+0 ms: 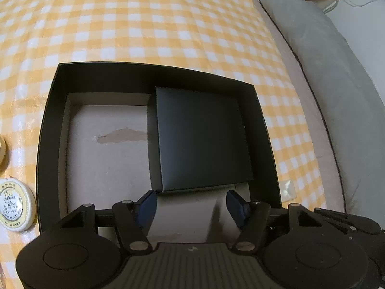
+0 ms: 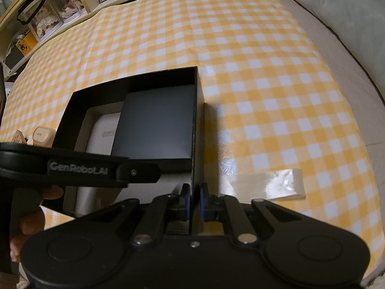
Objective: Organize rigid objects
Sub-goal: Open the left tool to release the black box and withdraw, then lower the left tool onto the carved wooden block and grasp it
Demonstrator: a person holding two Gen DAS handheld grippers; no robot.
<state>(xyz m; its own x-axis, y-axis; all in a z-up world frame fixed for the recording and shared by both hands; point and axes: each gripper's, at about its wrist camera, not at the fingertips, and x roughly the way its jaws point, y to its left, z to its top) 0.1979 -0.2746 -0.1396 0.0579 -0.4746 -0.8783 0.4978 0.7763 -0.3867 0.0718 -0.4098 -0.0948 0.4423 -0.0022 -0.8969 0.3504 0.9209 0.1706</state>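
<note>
A large black open box with a pale cardboard floor sits on the yellow checked cloth. A flat black box lies inside it on the right. My left gripper is open and empty, hovering over the box's near end just behind the flat black box. My right gripper is shut on the big box's right wall near its front corner. The flat black box shows inside in the right wrist view. The left gripper's body crosses that view.
A round white tin and a gold-rimmed object lie left of the box. A small beige case sits on the cloth. A strip of clear tape lies right. A grey cushion borders the right edge; shelves stand behind.
</note>
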